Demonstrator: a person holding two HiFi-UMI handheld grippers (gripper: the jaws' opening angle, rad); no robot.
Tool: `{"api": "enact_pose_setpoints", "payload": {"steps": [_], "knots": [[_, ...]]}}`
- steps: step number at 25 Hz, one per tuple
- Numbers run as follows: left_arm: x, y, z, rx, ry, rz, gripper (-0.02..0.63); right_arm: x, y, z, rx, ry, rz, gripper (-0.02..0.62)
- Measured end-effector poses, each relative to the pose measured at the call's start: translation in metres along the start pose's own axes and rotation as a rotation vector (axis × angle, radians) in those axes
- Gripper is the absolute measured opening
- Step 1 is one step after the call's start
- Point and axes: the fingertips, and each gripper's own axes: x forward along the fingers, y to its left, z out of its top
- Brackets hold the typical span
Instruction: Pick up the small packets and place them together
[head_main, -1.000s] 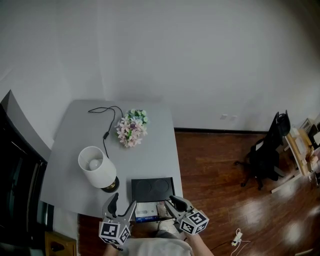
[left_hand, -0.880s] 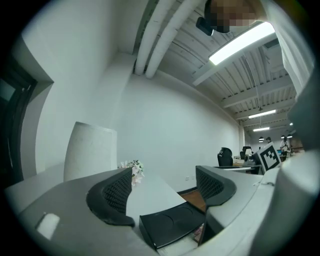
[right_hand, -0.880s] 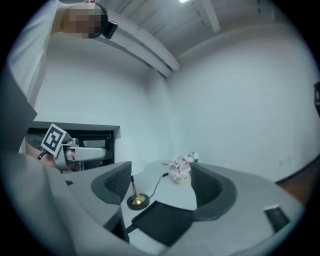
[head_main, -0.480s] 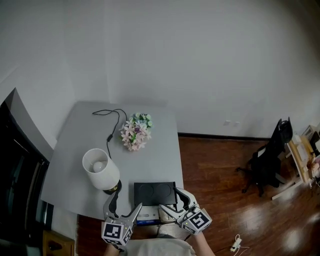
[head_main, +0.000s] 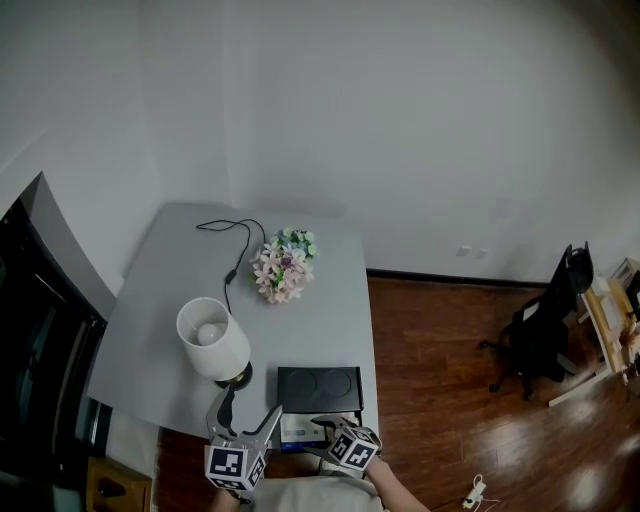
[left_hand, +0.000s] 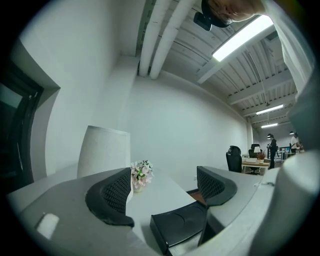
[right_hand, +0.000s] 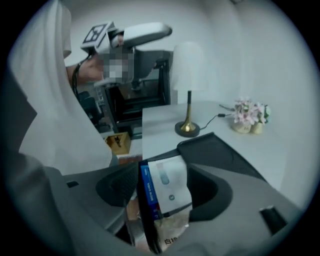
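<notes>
Packets lay at the near edge of the grey table (head_main: 150, 300), just in front of a shallow black tray with two round recesses (head_main: 319, 385). One was a small white packet with a blue side panel (right_hand: 170, 177). Directly beneath it in the right gripper view was a crinkly, glossy wrapper (right_hand: 172, 232).

The right gripper (right_hand: 167, 192) stood over the white packet with a jaw pressed against each of its long sides, so it appeared clamped. I judged this grip across the narrow width to be the easiest way to lift a slim packet off a crowded edge. From the head view the packet looked not yet raised off the table.

The left gripper (left_hand: 162, 192) hung beside it with its jaws spread wide and nothing between them, only the tray and table below. It was probably waiting its turn or keeping out of the way.

The white face carried a pale oblong mark and a small round one. The blue panel had white print too small to read, and the dark characters on the wrapper were too blurred to make out.

Farther back, a brass-based lamp with a white shade (head_main: 213, 337) and a bunch of pink and white flowers (head_main: 284, 267) sat well apart from the work.
</notes>
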Motion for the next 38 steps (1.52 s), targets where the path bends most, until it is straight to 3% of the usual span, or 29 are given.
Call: {"api": "enact_pose_setpoints", "payload": {"steps": [5, 8, 9, 15, 19, 24, 26, 33, 38], "knots": [[-0.003, 0.002, -0.009, -0.016, 0.029, -0.018, 0.405, 0.038, 0.003, -0.029, -0.06, 0.141, 0.005, 0.296], [-0.006, 0.004, -0.01, -0.026, 0.034, -0.014, 0.399, 0.047, -0.005, -0.037, -0.041, 0.172, -0.022, 0.282], [-0.007, 0.005, -0.01, -0.027, 0.035, -0.012, 0.399, 0.049, -0.007, -0.039, -0.043, 0.186, -0.031, 0.235], [-0.013, 0.009, -0.012, -0.029, 0.043, -0.006, 0.399, 0.065, -0.008, -0.053, -0.16, 0.285, -0.068, 0.25], [-0.014, 0.01, -0.015, -0.037, 0.051, -0.002, 0.399, 0.067, -0.012, -0.053, -0.174, 0.301, -0.1, 0.236], [-0.016, 0.01, -0.015, -0.041, 0.045, -0.004, 0.397, 0.067, -0.013, -0.054, -0.167, 0.303, -0.118, 0.182], [-0.016, 0.011, -0.014, -0.042, 0.043, -0.006, 0.394, 0.065, -0.015, -0.053, -0.16, 0.295, -0.13, 0.086], [-0.021, 0.014, -0.018, -0.054, 0.05, 0.003, 0.39, 0.022, 0.001, -0.025, 0.009, 0.184, -0.073, 0.075], [-0.023, 0.02, -0.02, -0.062, 0.054, 0.015, 0.387, -0.026, -0.02, 0.019, 0.041, 0.055, -0.202, 0.075]]}}
